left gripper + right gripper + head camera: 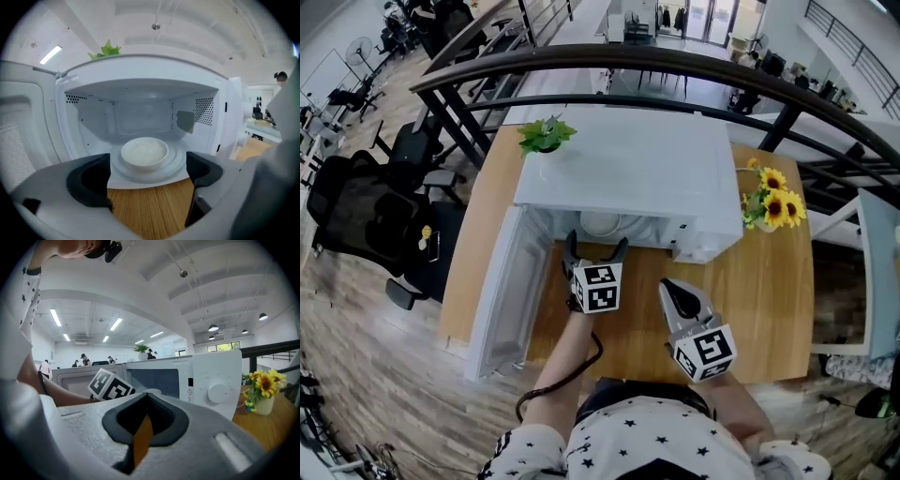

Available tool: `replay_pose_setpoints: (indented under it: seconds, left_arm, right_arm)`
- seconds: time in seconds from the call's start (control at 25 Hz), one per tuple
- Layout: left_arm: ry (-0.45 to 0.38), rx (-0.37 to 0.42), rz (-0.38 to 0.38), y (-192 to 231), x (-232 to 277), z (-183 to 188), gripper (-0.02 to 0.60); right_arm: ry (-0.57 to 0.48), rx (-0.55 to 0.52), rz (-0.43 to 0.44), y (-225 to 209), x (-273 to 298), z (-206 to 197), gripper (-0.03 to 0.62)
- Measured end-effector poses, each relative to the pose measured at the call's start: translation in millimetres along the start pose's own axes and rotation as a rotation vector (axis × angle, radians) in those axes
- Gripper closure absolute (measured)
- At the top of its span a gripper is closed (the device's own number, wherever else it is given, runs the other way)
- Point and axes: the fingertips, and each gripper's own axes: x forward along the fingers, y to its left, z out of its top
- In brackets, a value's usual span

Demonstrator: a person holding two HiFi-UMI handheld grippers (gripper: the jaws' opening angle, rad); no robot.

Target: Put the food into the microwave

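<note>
A white bowl of pale food [144,152] sits on the glass turntable inside the white microwave [628,169], whose door [502,291] hangs wide open to the left. My left gripper [596,246] is just outside the cavity mouth, open, with only wooden tabletop between its jaws; in the left gripper view [149,176] the bowl lies straight ahead, apart from the jaws. Only the bowl's rim [602,223] shows in the head view. My right gripper [667,284] hovers over the table in front of the microwave's right half, shut and holding nothing, and its own view [145,420] faces the control panel.
The microwave stands on a wooden table [769,309]. A small green plant [546,134] sits on the microwave's back left corner. A vase of sunflowers [773,202] stands to its right. The control dial [218,392] is on the right front. A black railing [675,66] curves behind.
</note>
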Motion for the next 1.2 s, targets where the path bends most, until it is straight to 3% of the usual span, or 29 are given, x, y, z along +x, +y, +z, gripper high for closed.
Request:
replay_pose_setpoints:
  seconds: [0.24, 0.48, 0.56, 0.68, 0.96, 1.2]
  left_arm:
    - [-0.017, -0.031, -0.025, -13, -61, -7, 0.101]
    - [-0.059, -0.081, -0.097, -33, -129, -14, 0.107]
    - [-0.083, -0.083, -0.090, -36, -153, -18, 0.171]
    - [-0.126, -0.101, -0.048, -34, -188, -22, 0.338]
    - [-0.178, -0.116, -0.028, -43, -269, -40, 0.516]
    - [-0.206, -0.134, -0.069, -60, -338, -56, 0.552]
  right_arm:
    - [-0.040, -0.013, -0.020, 22, -29, 7, 0.588]
    - [-0.076, -0.035, -0.034, 47, -62, 6, 0.588]
    - [-0.088, -0.040, -0.044, 54, -75, 4, 0.588]
    - [-0.100, -0.037, -0.057, 67, -93, 0, 0.588]
    - [-0.129, -0.059, -0.043, 106, -138, -9, 0.589]
    - [-0.146, -0.069, -0.023, 139, -177, -16, 0.588]
